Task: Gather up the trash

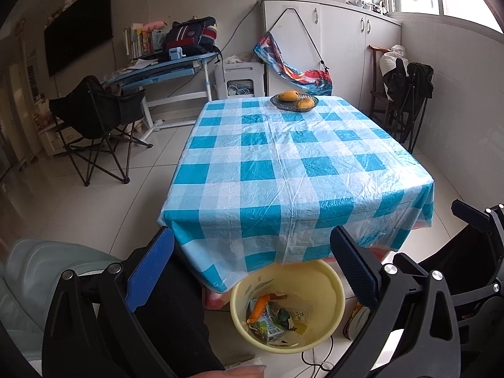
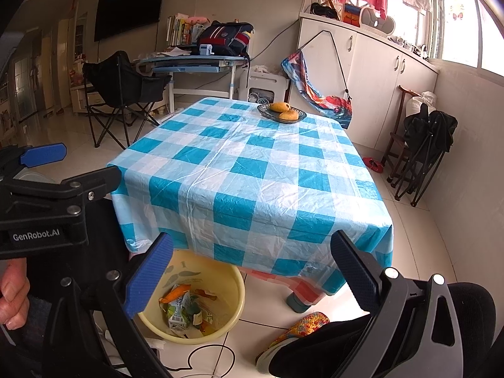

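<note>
A yellow basin (image 1: 327, 280) (image 2: 233, 286) stands on the floor under the near edge of the table. Inside it lie a crushed drink carton (image 1: 267, 327) (image 2: 178, 312), an orange peel (image 1: 260, 307) (image 2: 176, 293) and other scraps. My left gripper (image 1: 252, 271) is open and empty, held above the basin. My right gripper (image 2: 252, 271) is also open and empty, above and to the right of the basin. In the right wrist view the left gripper (image 2: 44, 170) shows at the left edge, a hand (image 2: 12, 296) holding it.
The table carries a blue-and-white checked cloth (image 1: 293, 163) (image 2: 252, 170) with a bowl of mangoes (image 1: 294, 99) (image 2: 282, 111) at its far end. A black folding chair (image 1: 94, 119) stands left, another (image 2: 425, 145) right. A cable (image 2: 208, 359) and a slipper (image 2: 299, 327) lie on the floor.
</note>
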### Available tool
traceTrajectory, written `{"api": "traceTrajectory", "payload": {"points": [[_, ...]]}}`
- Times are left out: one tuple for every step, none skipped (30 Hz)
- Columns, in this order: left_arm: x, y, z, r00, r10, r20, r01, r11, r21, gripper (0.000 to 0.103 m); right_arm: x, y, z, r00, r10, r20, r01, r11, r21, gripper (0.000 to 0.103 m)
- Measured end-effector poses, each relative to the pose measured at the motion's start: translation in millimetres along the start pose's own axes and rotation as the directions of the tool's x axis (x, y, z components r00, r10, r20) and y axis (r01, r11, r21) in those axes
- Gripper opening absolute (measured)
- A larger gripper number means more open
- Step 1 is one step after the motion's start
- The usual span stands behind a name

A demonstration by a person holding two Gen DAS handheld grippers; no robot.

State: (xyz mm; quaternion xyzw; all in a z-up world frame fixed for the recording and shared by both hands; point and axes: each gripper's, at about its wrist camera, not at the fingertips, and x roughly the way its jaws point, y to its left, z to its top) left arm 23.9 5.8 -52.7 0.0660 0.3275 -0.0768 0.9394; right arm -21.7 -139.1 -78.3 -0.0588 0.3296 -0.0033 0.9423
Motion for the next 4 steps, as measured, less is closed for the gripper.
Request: {"api": "traceTrajectory", "payload": {"points": [[-0.5,0.0,-0.3,1.000,0.009,0.003,-0.009,1.000,0.002,0.096,0.4,0.3,0.5,1.000,0.000,-0.001,0.000,1.000,-0.002,0.096],[-1.2,-0.1,-0.3,1.000,0.013,0.006,-0.013,1.000,0.005,0.096,0.4,1.0,0.5,1.000,0.000,-0.002,0.000,1.000,-0.004,0.096],[-1.6,0.2,-0.1,1.000,0.014,0.006,-0.014,1.000,0.006,0.096,0.4,1.7,1.4,1.000,-0.001,-0.004,0.001,1.000,-0.006,0.096],[-1.4,0.8,0.0,1.000,0.014,0.004,-0.014,1.000,0.004,0.096,0.2,2.2,1.5,1.000,-0.002,-0.005,0.002,1.000,-0.008,0.096]]}}
